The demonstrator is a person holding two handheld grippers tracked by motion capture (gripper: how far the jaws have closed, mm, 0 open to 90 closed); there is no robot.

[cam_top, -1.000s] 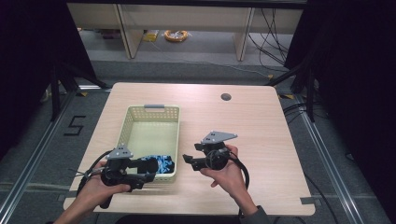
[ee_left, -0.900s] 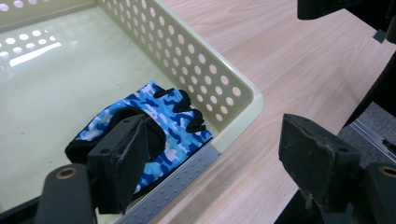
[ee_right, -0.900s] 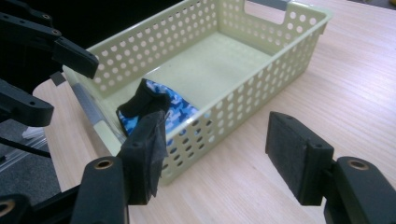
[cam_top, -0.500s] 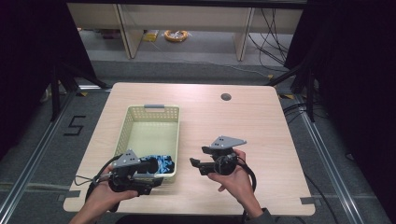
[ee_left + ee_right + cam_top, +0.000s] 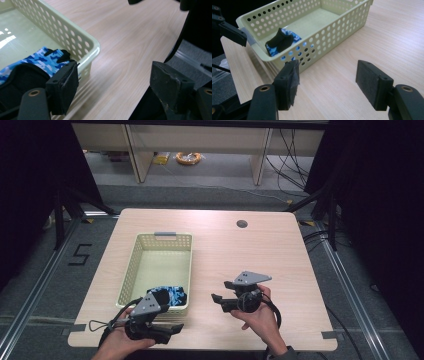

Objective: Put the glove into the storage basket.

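Observation:
A pale green perforated basket (image 5: 131, 270) stands on the left half of the wooden table (image 5: 270, 250). A blue camouflage glove with black trim (image 5: 168, 296) lies in its near end. My left gripper (image 5: 175, 332) is at the table's front edge, just in front of the basket, open and pointing right. In the left gripper view my left gripper (image 5: 117, 87) has nothing between its pads, with the basket's corner (image 5: 92, 47) and the glove (image 5: 37, 62) to the left. My right gripper (image 5: 221, 291) points left at the basket, open. The right gripper view shows my right gripper (image 5: 330, 83) empty, facing the basket (image 5: 337, 27) and the glove (image 5: 280, 41).
A round cable hole (image 5: 242, 224) sits near the table's far edge. Bare wood lies right of the basket and around the right hand. Beyond the table are shelf legs, cables and a coil on the floor (image 5: 188, 157). Floor rails run along both sides.
Both hands have drawn back toward the near edge of the table and slightly right. The left gripper has left the basket's near end. The glove has stayed in the basket.

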